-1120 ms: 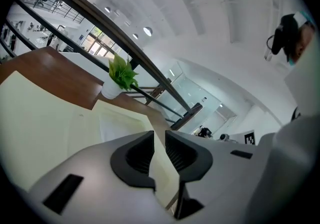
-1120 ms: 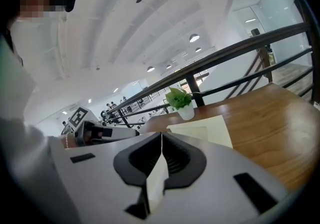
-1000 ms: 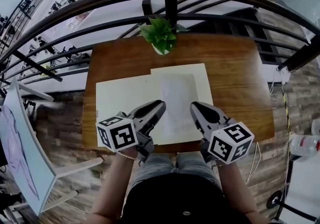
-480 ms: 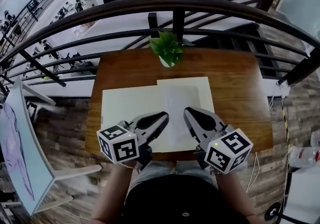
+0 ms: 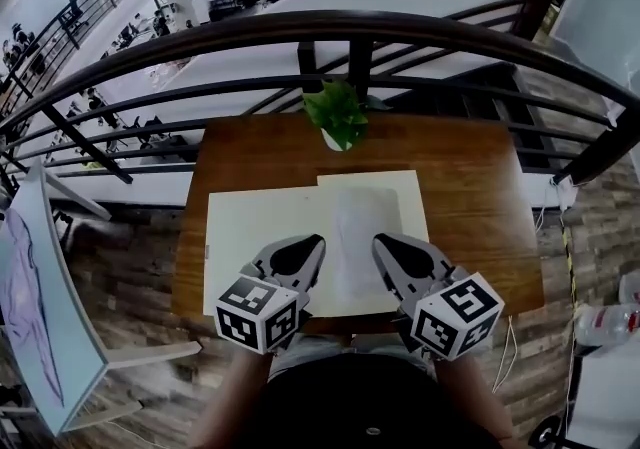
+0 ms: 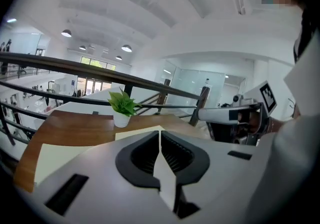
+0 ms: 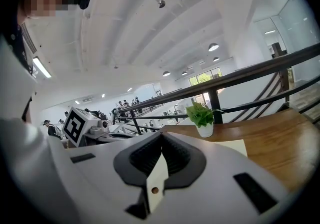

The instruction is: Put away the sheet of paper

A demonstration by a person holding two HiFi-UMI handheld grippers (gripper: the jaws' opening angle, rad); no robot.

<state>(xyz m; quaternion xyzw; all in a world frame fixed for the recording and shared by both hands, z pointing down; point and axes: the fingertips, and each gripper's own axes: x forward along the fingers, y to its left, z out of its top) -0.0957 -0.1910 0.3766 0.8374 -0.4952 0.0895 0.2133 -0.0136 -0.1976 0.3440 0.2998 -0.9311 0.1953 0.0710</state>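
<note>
On the table (image 5: 470,167) the sheet of paper (image 5: 362,227) lies flat, untouched, just ahead of both jaw pairs. The left gripper (image 5: 312,245) has just closed its jaws on nothing; the right gripper (image 5: 385,242) holds its jaws pressed together, empty. The pickup seems not yet begun. Next, I think, one gripper must open and pinch the near edge.

Sheet of paper (image 5: 270,232) lies on table (image 5: 470,187), potted plant (image 5: 337,115) behind it.
</note>
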